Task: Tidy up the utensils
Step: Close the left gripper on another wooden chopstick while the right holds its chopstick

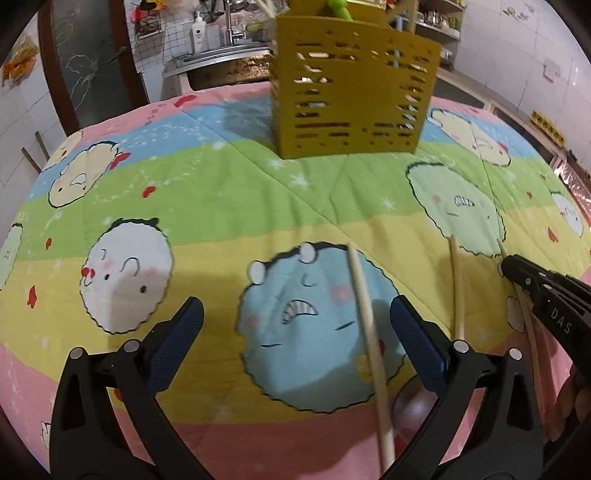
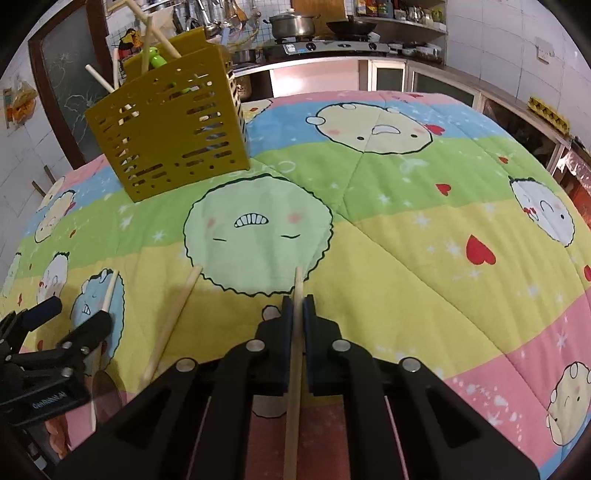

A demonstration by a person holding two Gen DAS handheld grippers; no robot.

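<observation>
Right wrist view first: nearest to us, our right hand-held gripper (image 2: 298, 306) had its jaws pressed together on a wooden chopstick (image 2: 296, 354), which ran back between the fingers toward the camera and poked out a little past the tips. Just to its left a second chopstick (image 2: 171, 325) lay loose on the quilted cloth (image 2: 424, 266) covering the bench. Further left, our left hand-held gripper (image 1: 295, 332) stood wide open with nothing clamped; in the left wrist view a third chopstick (image 1: 365, 332) lay on the cloth between its fingers, nearer the right one and touching neither.

Beyond these, the yellow slotted utensil holder (image 2: 166, 122) stood upright toward the far side of the cloth, well apart from both grippers. Several wooden sticks and a green-handled utensil (image 2: 157, 59) already poked out of its top.

We judged the task partly done: some utensils were in the holder, one chopstick was gripped but not yet carried over, and at least two more waited on the cloth.

The cloth was soft and padded, striped pink, yellow, green and blue with cartoon faces. Behind it we saw a kitchen: a stove with a lidded pot (image 2: 291, 24) and a dark pan, hanging ladles, shelves of jars, white tiled walls, and a sink with a tap in the left wrist view.
</observation>
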